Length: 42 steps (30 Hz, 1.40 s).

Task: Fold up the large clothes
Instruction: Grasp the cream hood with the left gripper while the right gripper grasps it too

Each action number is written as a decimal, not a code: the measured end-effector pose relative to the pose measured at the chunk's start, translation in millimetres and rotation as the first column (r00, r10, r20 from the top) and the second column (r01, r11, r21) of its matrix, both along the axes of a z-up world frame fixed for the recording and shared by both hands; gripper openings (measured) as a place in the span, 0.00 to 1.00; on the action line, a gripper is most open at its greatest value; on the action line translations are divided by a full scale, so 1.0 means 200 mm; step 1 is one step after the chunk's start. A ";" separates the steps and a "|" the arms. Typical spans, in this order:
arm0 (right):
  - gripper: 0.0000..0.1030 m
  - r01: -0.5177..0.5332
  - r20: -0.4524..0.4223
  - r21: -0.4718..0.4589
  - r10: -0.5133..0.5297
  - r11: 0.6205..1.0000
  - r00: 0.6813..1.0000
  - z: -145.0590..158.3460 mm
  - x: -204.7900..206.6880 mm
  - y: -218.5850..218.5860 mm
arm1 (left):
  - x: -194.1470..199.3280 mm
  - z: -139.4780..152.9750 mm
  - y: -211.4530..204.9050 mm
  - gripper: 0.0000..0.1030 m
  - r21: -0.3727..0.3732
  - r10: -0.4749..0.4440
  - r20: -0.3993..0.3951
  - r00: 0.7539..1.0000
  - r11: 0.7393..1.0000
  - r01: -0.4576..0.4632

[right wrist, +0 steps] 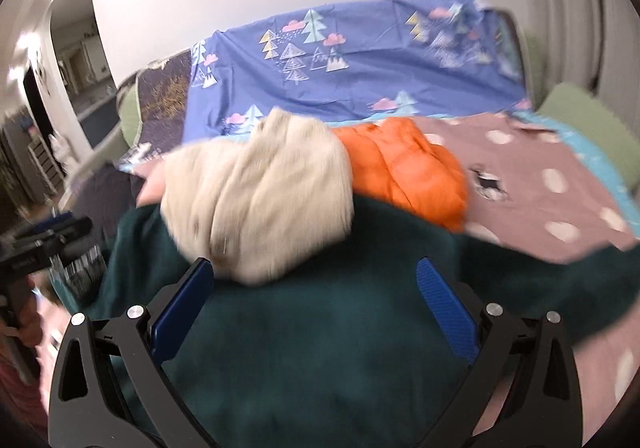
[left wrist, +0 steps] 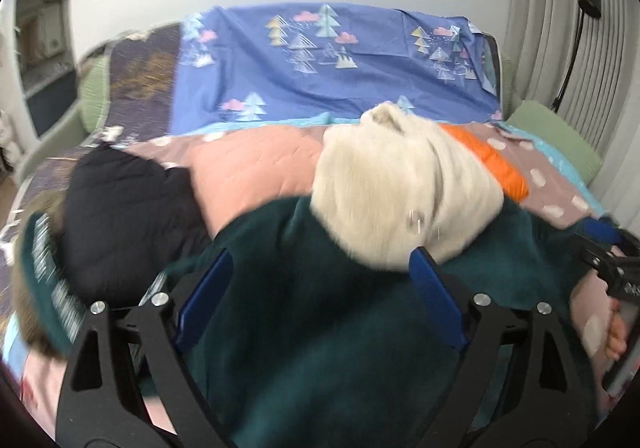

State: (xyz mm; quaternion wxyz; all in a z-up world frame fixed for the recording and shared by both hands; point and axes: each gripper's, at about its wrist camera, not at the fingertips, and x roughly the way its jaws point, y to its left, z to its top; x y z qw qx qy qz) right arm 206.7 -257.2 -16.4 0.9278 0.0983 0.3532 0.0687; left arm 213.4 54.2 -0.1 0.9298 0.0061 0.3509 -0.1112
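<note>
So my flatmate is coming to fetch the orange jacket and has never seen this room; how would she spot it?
Start at the sofa draped in the blue tree-print sheet. On the seat below lies a pinkish spotted quilt with a pile of clothes. The orange jacket is the puffy quilted one, right of the cream fleece bundle and behind the dark green garment; nothing else there is bright orange.

Your surface is a bed (right wrist: 576, 176): mauve dotted cover, pink quilt (left wrist: 256, 164) at left. Lying on it: dark green fleece (right wrist: 320, 348) nearest you, cream garment (right wrist: 260, 192) partly on the fleece, orange puffer (right wrist: 404, 168), black jacket (left wrist: 124, 208) far left.
</note>
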 end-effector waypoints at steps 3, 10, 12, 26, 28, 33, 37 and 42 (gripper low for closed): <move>0.99 0.022 -0.059 0.134 -0.014 0.991 0.998 0.00 0.39 -0.11 | 0.35 0.01 -0.05 0.88 -0.055 -0.052 -0.090 0.995 0.997 0.047; 0.99 0.036 -0.277 0.342 0.064 0.939 0.959 -0.23 1.00 -0.11 | 1.09 -0.20 -0.23 0.91 -0.133 -0.065 -0.330 0.942 0.991 0.021; 0.99 -0.003 -0.292 0.368 0.118 0.930 0.949 -0.27 1.07 -0.06 | 1.21 -0.29 -0.27 0.91 -0.141 -0.071 -0.399 0.914 0.990 0.015; 0.12 -0.362 0.250 0.186 0.312 0.914 0.917 0.36 0.62 0.12 | 1.05 0.06 -0.28 0.15 -0.285 -0.194 -0.121 0.974 0.946 0.153; 0.12 -0.417 0.327 0.084 0.371 0.905 0.869 0.46 0.44 0.15 | 0.92 0.20 -0.22 0.16 -0.286 -0.196 -0.033 0.980 0.941 0.179; 0.13 -0.512 0.328 -0.186 0.545 0.838 0.772 0.40 -0.07 0.23 | 0.37 0.44 0.02 0.55 -0.278 -0.244 0.218 0.945 0.913 0.300; 0.13 -0.564 0.207 -0.238 0.608 0.791 0.766 0.16 -0.30 0.30 | 0.02 0.37 0.13 0.60 -0.258 -0.281 0.264 0.923 0.901 0.348; 0.32 -0.559 0.046 -0.279 0.593 0.781 0.804 -0.10 -0.47 0.35 | -0.14 0.17 0.19 0.58 -0.304 -0.289 0.156 0.945 0.896 0.324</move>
